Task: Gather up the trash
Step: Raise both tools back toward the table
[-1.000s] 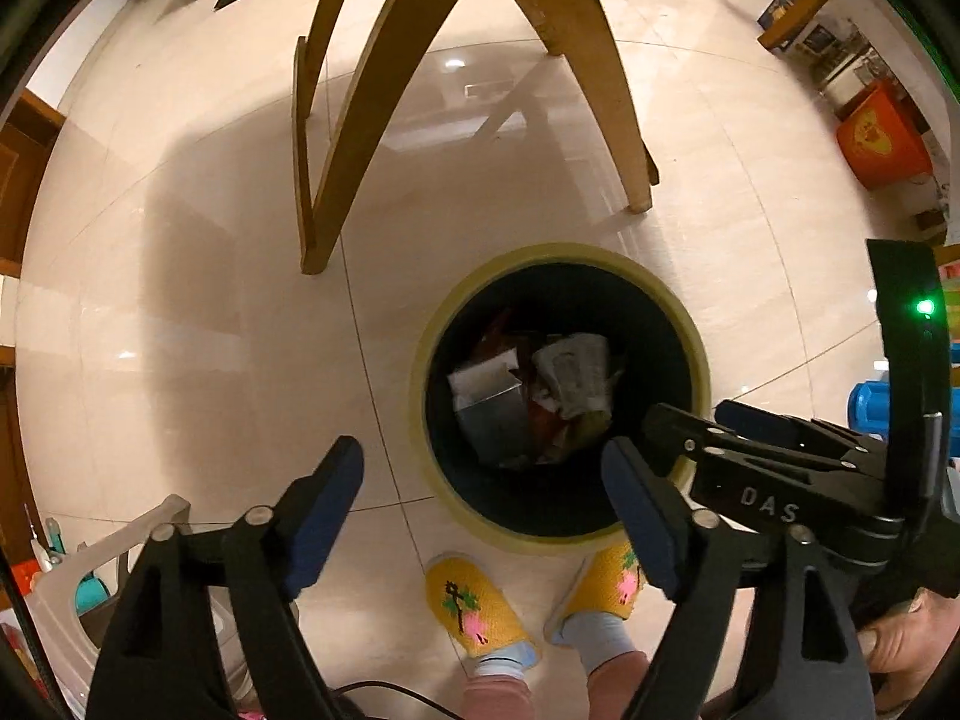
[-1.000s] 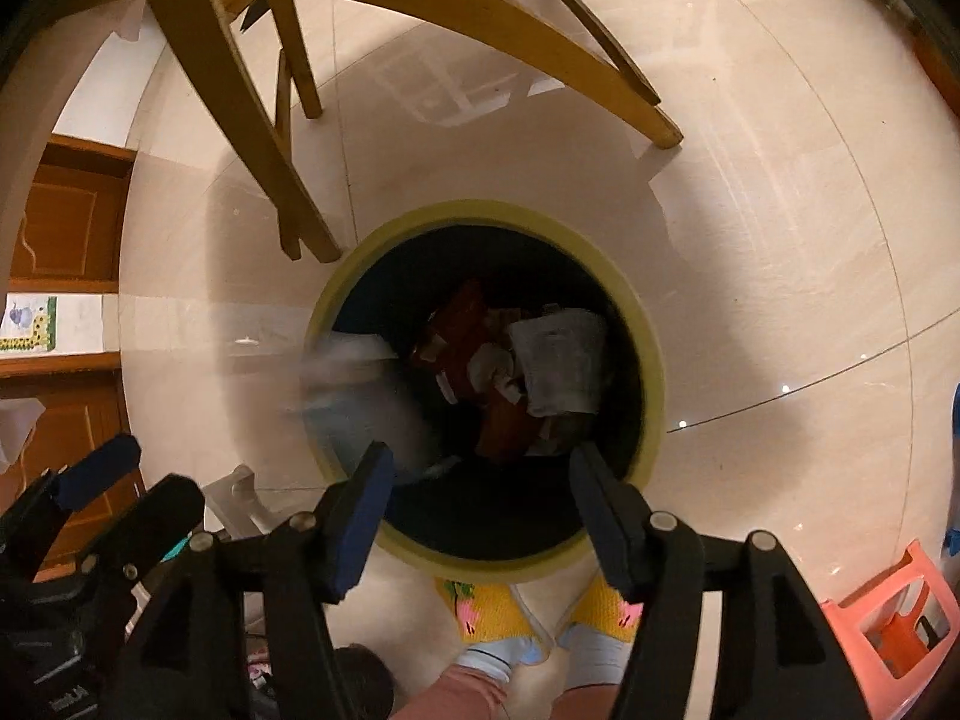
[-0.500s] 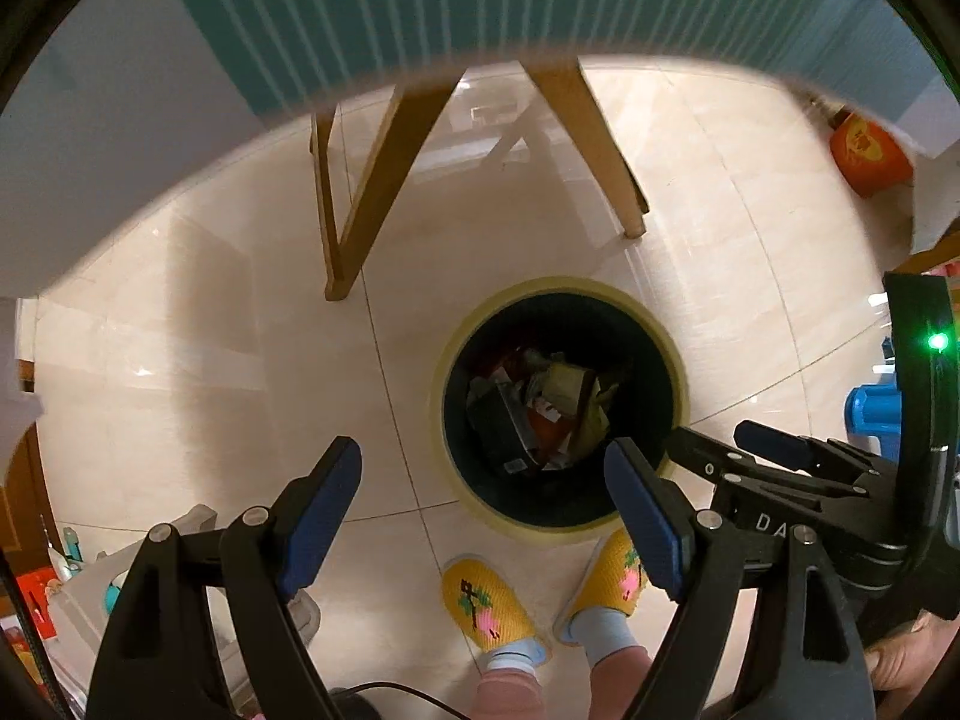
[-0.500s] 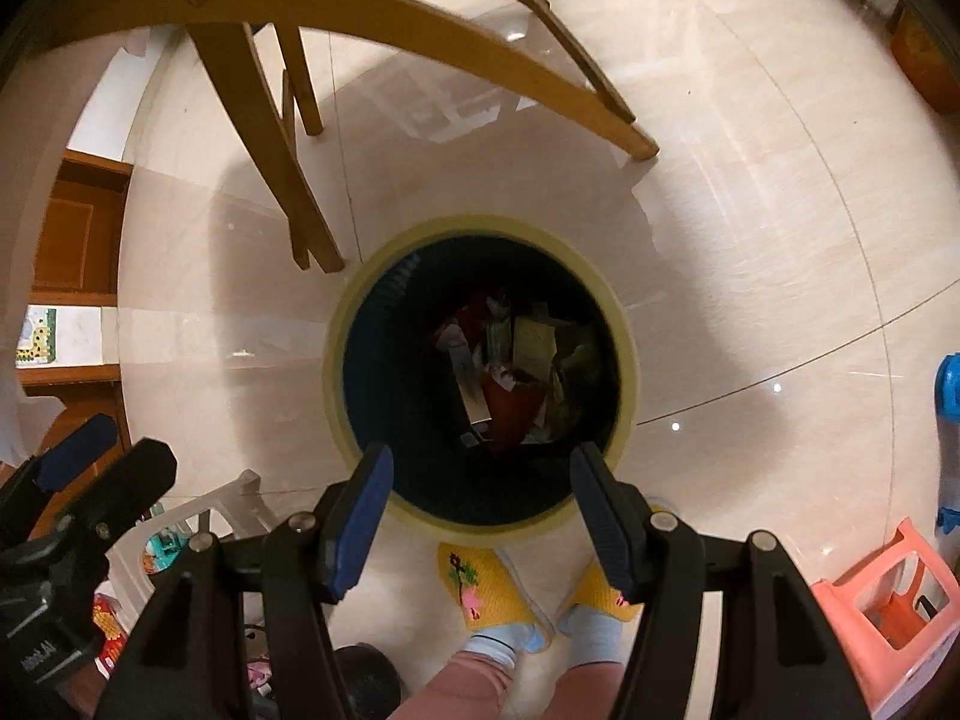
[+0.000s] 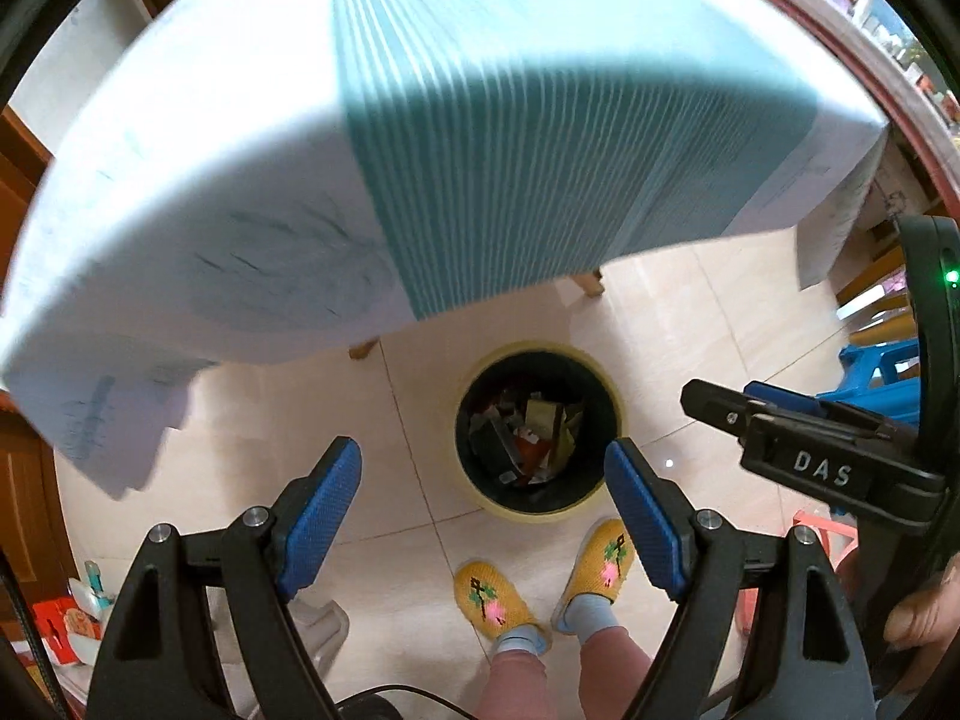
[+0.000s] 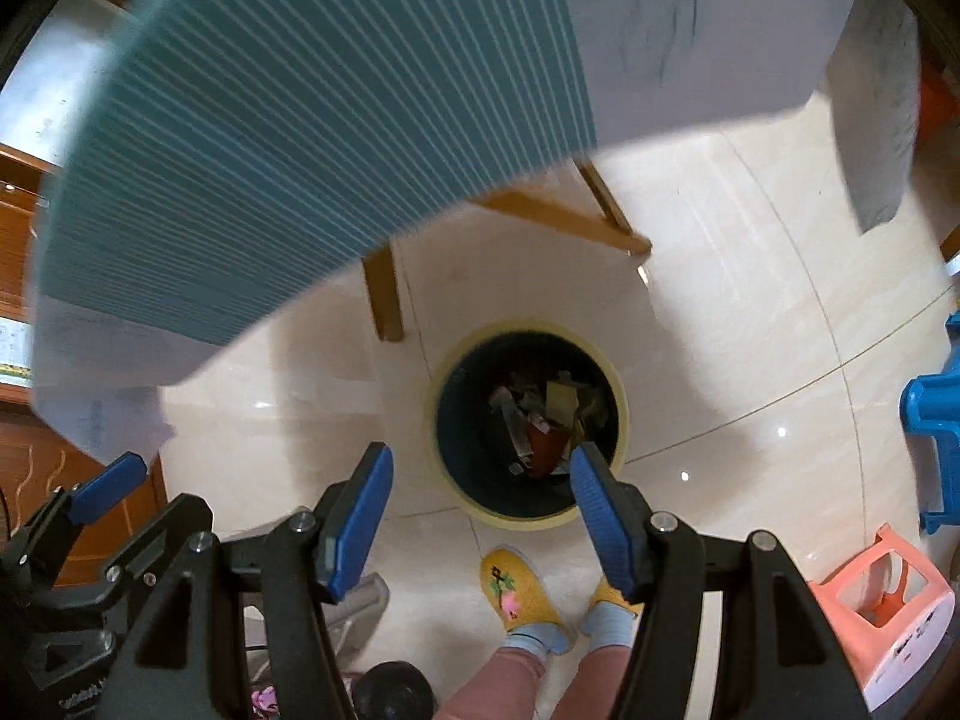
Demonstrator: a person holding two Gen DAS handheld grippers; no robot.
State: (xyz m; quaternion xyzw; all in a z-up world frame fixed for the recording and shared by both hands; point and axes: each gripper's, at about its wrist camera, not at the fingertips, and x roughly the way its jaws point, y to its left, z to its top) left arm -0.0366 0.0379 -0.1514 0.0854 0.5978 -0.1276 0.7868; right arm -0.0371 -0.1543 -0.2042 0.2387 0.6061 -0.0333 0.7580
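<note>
A round dark trash bin with a yellow rim (image 5: 618, 420) stands on the tiled floor below, holding several pieces of paper and wrapper trash (image 5: 528, 432). It also shows in the right wrist view (image 6: 441, 396) with the trash (image 6: 549, 414) inside. My left gripper (image 5: 483, 510) is open and empty, high above the bin. My right gripper (image 6: 480, 510) is open and empty too, also high above the bin. The right gripper also shows at the right of the left wrist view (image 5: 798, 438).
A table with a teal-striped and white cloth (image 5: 480, 120) fills the upper half of both views, its wooden legs (image 6: 384, 294) beside the bin. The person's yellow slippers (image 5: 486, 600) stand just before the bin. A blue stool (image 6: 936, 414) and a pink stool (image 6: 888, 606) are at the right.
Both grippers have risen well above the bin, which now looks smaller. The table top has come into view above. The trash has settled in the bin.
</note>
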